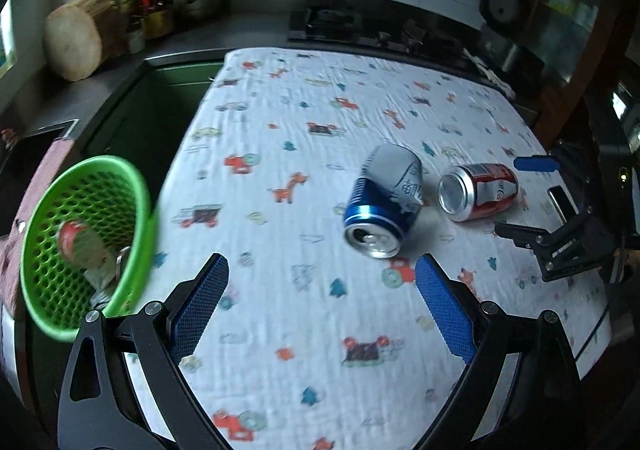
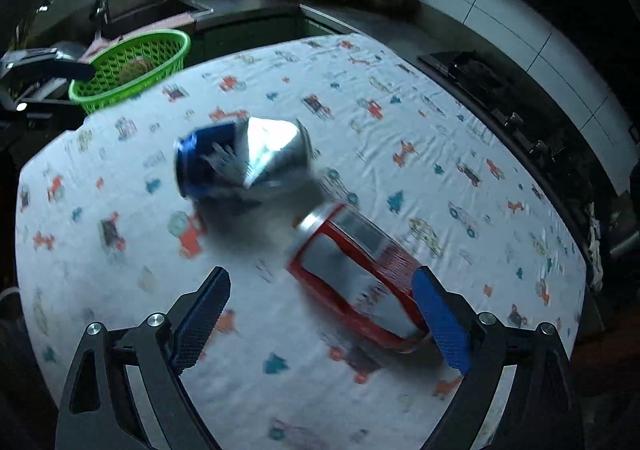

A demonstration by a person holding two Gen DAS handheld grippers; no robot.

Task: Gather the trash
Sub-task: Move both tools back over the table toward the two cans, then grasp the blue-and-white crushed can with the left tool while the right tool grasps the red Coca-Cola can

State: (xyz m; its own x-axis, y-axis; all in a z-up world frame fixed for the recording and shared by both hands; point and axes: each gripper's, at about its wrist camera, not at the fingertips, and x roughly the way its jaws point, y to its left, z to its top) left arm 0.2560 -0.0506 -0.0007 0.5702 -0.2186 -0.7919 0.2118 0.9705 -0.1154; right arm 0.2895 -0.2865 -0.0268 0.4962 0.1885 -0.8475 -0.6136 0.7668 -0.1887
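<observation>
Basket: the round green plastic mesh basket (image 1: 86,246) sits off the table's left edge, already holding a red can (image 1: 78,244) and what may be other scraps; the blur makes them hard to name.
Left gripper (image 1: 320,306): hovers over the cloth between basket and cans, blue pads spread wide, holding nothing.
Table: the white cloth printed with little vehicles (image 1: 280,109) carries two pieces yet to collect.
Blue can: the dented blue-and-silver drink can (image 1: 384,199) lies on its side mid-table.
Red can: the crushed red-and-silver drink can (image 2: 356,274) lies just beside it.
Right gripper (image 2: 322,316): low over the red can, jaws wide, its right-hand pad (image 2: 440,322) touching or nearly touching the can's end; not gripped.
Progress: roughly a third done, I'd judge.
</observation>
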